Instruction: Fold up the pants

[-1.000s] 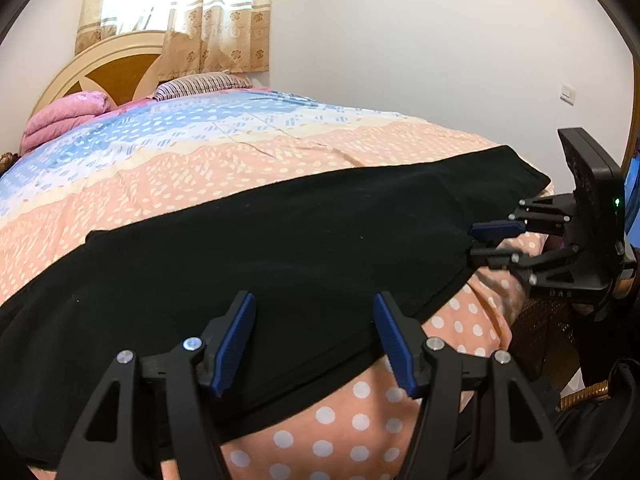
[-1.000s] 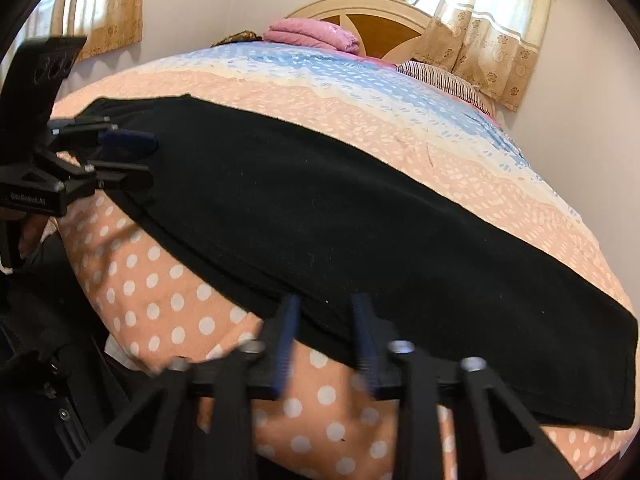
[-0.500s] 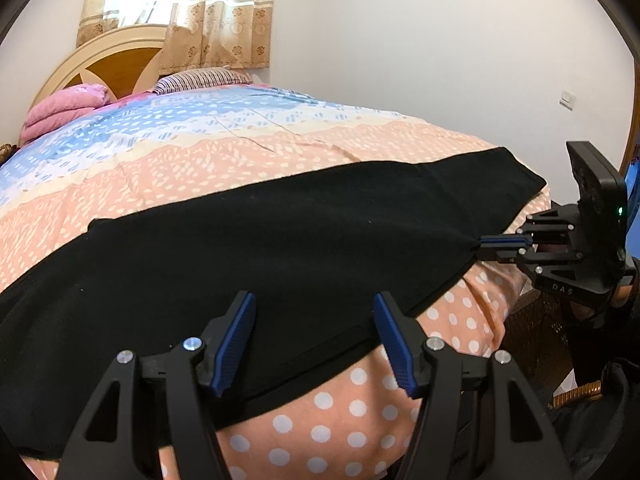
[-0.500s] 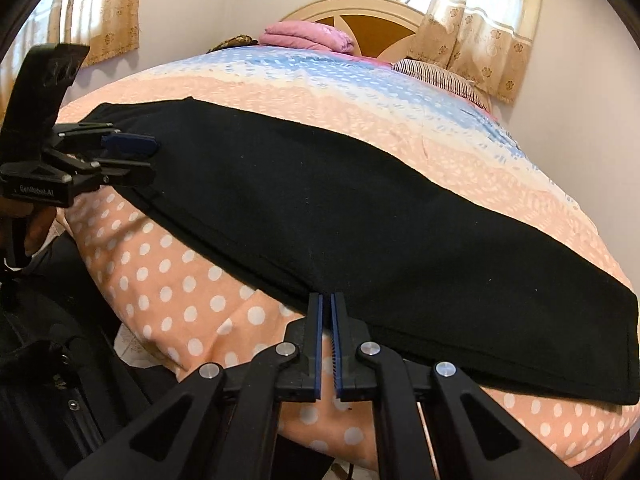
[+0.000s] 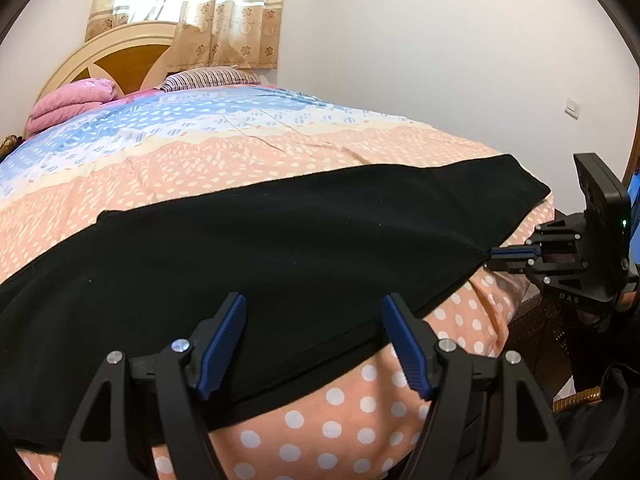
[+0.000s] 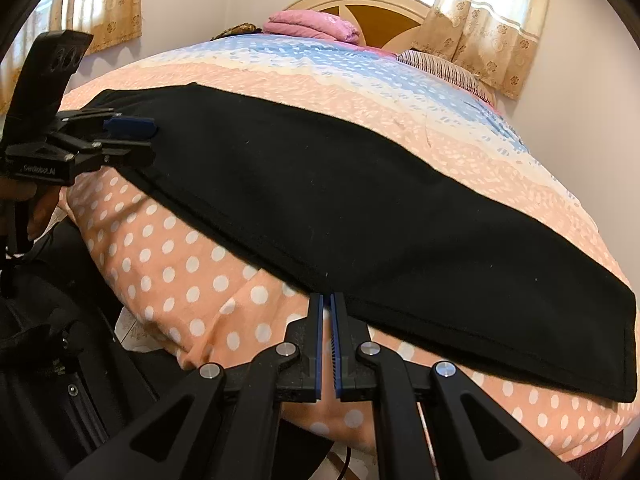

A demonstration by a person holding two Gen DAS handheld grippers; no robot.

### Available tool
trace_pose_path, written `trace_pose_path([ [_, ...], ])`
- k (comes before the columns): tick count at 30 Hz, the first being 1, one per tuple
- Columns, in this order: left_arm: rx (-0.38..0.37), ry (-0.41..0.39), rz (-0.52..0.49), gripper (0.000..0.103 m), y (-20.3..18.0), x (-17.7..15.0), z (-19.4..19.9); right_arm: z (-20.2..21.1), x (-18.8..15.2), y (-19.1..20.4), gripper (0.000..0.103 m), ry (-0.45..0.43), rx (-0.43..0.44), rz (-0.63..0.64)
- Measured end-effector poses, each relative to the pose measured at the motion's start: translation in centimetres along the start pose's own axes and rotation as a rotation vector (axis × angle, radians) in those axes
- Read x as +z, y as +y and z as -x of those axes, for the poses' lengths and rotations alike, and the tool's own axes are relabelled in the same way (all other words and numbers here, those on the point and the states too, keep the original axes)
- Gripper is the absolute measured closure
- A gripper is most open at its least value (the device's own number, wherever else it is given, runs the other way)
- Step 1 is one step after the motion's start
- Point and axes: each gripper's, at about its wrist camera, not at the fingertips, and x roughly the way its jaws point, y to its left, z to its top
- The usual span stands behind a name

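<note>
Black pants [image 5: 280, 248] lie flat in a long band across the foot of the bed, also in the right wrist view [image 6: 360, 200]. My left gripper [image 5: 316, 344] is open, its blue-padded jaws over the near hem of the pants; it also shows in the right wrist view [image 6: 136, 140]. My right gripper [image 6: 325, 304] is shut on the pants' near edge, and the cloth is pulled to a point at its tips in the left wrist view [image 5: 494, 254].
The bed has a peach polka-dot and blue patterned cover [image 5: 200, 152]. A folded pink blanket [image 5: 72, 100] and a striped pillow [image 5: 212, 78] lie at the headboard. A white wall [image 5: 440, 60] runs along the far side. Dark items [image 6: 60, 340] sit by the bed's foot.
My right gripper closed from open onto the pants' near edge and drew back slightly, tensioning the cloth. My left gripper stayed open over the hem.
</note>
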Motion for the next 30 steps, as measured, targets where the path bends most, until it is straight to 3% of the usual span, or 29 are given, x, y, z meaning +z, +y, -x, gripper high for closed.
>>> trace_pose_path([
  [5,0.042,-0.007,-0.015,0.026,0.0,0.0,0.0,1.5,-0.1,-2.0,0.099,-0.029,0.019,-0.087],
  [8,0.07,0.003,0.003,0.025,0.7,0.0,-0.1,2.4,-0.1,-4.7,0.097,-0.069,-0.057,-0.165],
  [13,0.08,0.019,0.01,0.025,1.0,-0.3,-0.3,1.2,-1.2,-8.8,0.096,-0.021,-0.111,-0.315],
  [19,0.095,0.037,-0.005,0.018,0.7,-0.4,-0.5,0.8,-1.2,-8.6,0.095,0.002,-0.118,-0.303],
  [20,0.094,0.036,-0.004,0.015,0.7,-0.3,-0.5,0.9,-0.9,-8.3,0.091,0.009,-0.124,-0.299],
  [23,0.095,0.035,0.005,0.014,0.8,-0.4,-0.3,1.2,0.2,-7.3,0.052,-0.013,-0.079,-0.293],
  [30,0.141,-0.016,0.036,0.01,2.2,0.2,1.2,0.0,4.2,-2.1,0.05,-0.07,0.048,-0.213],
])
